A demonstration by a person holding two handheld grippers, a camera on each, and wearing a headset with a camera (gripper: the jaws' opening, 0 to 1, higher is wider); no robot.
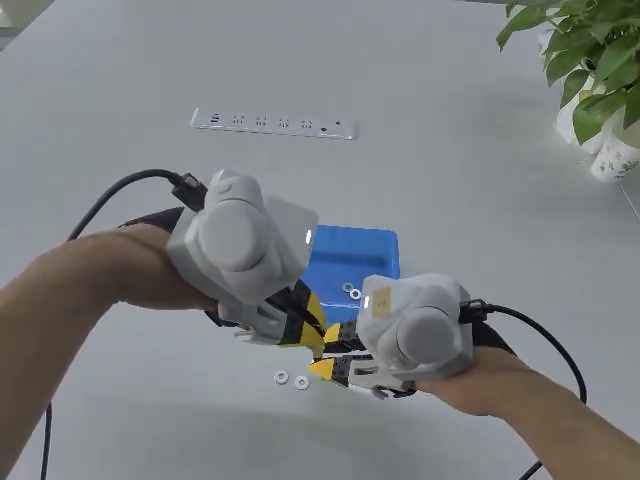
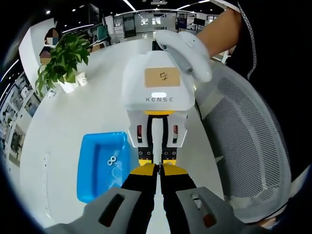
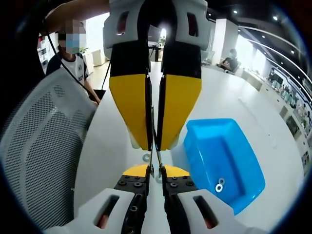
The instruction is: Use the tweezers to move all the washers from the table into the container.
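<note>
- Left claw (image 3: 153, 141) and right claw (image 3: 155, 171) meet tip to tip, both pinching thin metal tweezers (image 3: 152, 161).
- Small silver washers (image 1: 281, 377) wait on pale grey surface (image 1: 450, 150) near blue plastic container (image 1: 370, 245); better to steady the grip first.

Two washers (image 2: 112, 161) lie in the container (image 2: 91, 181) (blue).

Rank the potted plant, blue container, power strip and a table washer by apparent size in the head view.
1. Potted plant, though cropped by the frame.
2. Blue container, partly hidden.
3. Power strip: longer but thinner and farther, so unsure against the container.
4. Washer, smallest.
</note>
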